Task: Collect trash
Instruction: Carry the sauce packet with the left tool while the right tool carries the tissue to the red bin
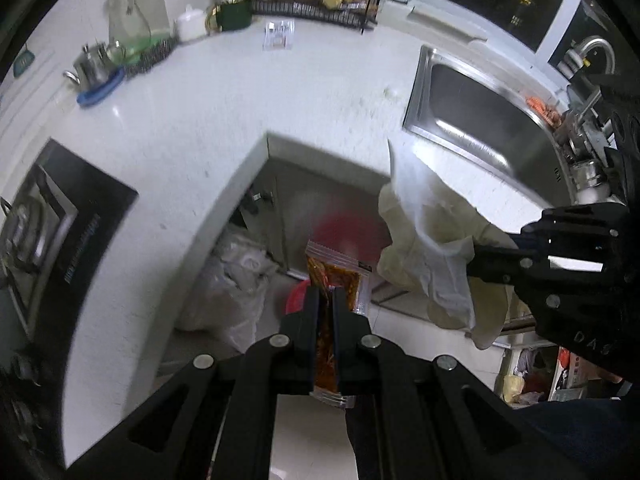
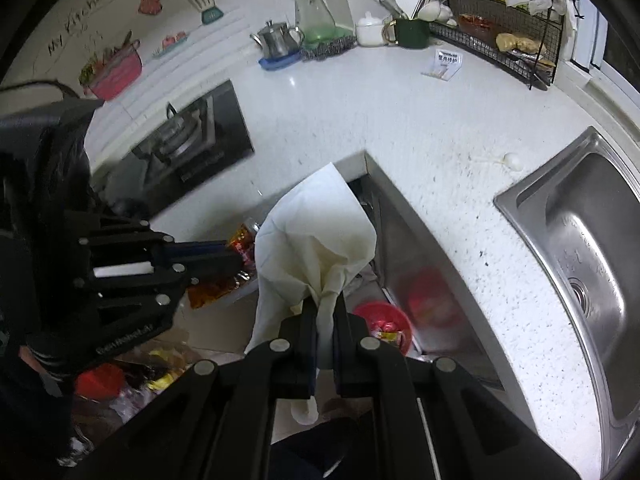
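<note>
White speckled bench (image 1: 248, 92) wraps an inner corner, and off its edge, above the floor, the left gripper (image 1: 326, 300) is clenched on a clear sauce packet (image 1: 334, 276) filled with red-orange sauce, while the right gripper (image 2: 323, 304) pinches a crumpled white paper napkin (image 2: 316, 232) that fans out above its fingertips. Below both, against the cabinet front, a red bin (image 2: 386, 326) sits on the floor with wrappers inside. Farther out on the bench are a steel sink (image 2: 580, 248), a black hob (image 2: 196, 136), a wire rack (image 2: 500, 40) and a steel teapot (image 2: 278, 38).
</note>
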### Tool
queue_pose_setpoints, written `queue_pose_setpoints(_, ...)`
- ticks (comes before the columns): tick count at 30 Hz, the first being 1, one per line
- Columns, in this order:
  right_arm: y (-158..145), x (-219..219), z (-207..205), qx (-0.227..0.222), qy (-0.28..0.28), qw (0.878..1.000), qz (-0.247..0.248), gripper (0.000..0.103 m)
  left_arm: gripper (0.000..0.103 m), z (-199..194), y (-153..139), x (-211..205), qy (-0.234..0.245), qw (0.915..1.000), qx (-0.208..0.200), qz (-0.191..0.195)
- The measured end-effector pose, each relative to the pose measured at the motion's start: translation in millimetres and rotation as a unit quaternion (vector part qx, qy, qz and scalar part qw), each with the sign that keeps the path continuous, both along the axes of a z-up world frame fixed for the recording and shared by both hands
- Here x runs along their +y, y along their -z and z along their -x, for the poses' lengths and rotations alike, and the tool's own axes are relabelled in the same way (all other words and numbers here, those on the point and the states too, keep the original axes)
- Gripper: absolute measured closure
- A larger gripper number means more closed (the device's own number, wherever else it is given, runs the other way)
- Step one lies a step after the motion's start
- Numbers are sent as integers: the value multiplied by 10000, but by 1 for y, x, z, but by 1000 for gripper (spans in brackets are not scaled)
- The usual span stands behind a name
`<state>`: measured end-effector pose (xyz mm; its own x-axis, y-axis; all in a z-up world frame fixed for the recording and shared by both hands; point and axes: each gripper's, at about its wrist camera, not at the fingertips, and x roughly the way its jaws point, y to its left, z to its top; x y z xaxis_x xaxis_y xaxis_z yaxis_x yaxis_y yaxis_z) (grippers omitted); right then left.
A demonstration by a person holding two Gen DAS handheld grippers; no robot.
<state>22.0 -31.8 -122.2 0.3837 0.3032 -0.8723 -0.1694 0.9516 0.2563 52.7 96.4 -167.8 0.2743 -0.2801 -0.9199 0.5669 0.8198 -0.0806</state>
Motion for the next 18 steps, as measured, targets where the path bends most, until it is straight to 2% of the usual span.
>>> queue_pose_setpoints(12, 133, 0, -16, 695, -188, 9974, 75, 98, 98, -22, 154, -7, -210, 9970, 625, -399)
queue_pose_setpoints(18, 208, 1, -23, 888, -259, 9955, 216, 98, 98, -34, 234, -13, -310, 9948, 891, -379)
